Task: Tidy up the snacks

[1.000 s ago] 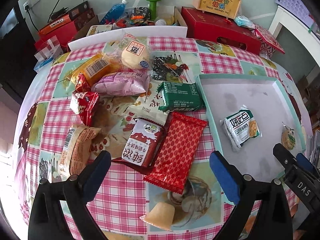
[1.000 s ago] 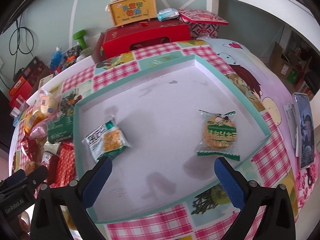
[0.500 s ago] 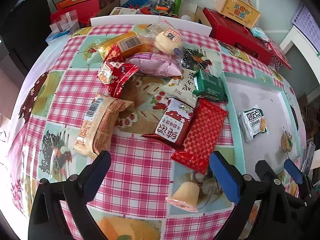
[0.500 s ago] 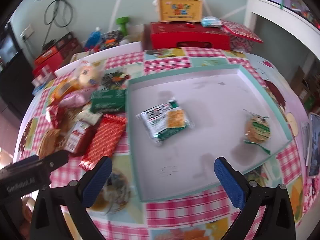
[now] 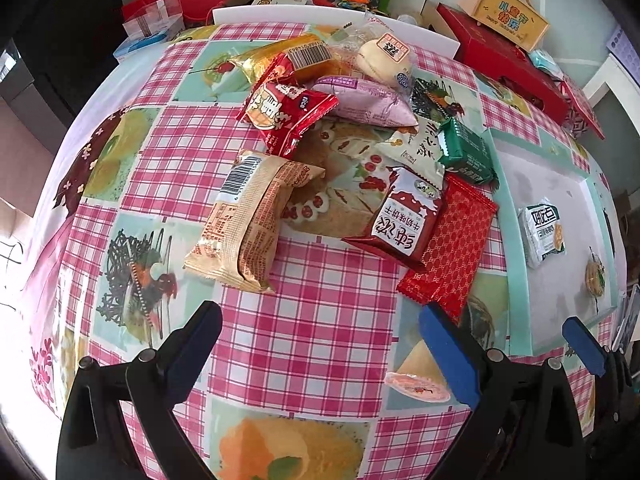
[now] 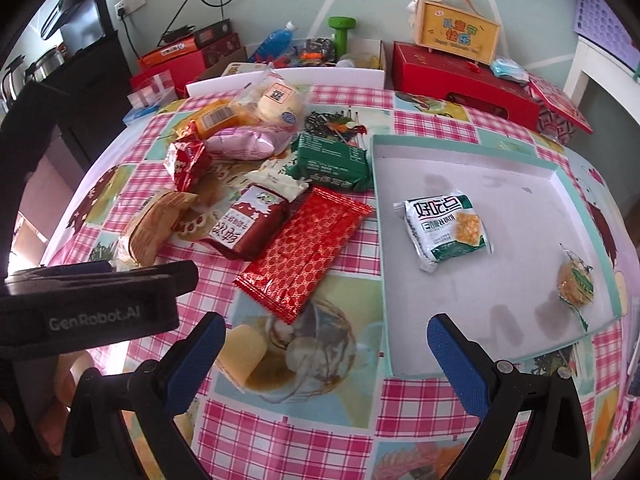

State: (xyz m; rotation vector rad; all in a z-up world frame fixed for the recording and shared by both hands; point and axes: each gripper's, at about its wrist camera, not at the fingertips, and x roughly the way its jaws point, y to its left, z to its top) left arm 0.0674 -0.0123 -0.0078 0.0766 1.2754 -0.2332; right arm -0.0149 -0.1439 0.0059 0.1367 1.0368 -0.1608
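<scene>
Pink checked tablecloth point(image 5: 312, 340) under snack pile; red boxes point(image 6: 464, 80) behind.

A table point(image 6: 304, 412) covered with a pink checked, food-printed cloth carried a heap of snack packets on its left: a beige packet point(image 5: 248, 216), a red patterned wafer pack point(image 6: 304, 252) and a green packet point(image 6: 332, 162). To the right lay a shallow mint-rimmed tray point(image 6: 380, 264). A small yellow jelly cup point(image 6: 240, 354) sat near the front.
</scene>
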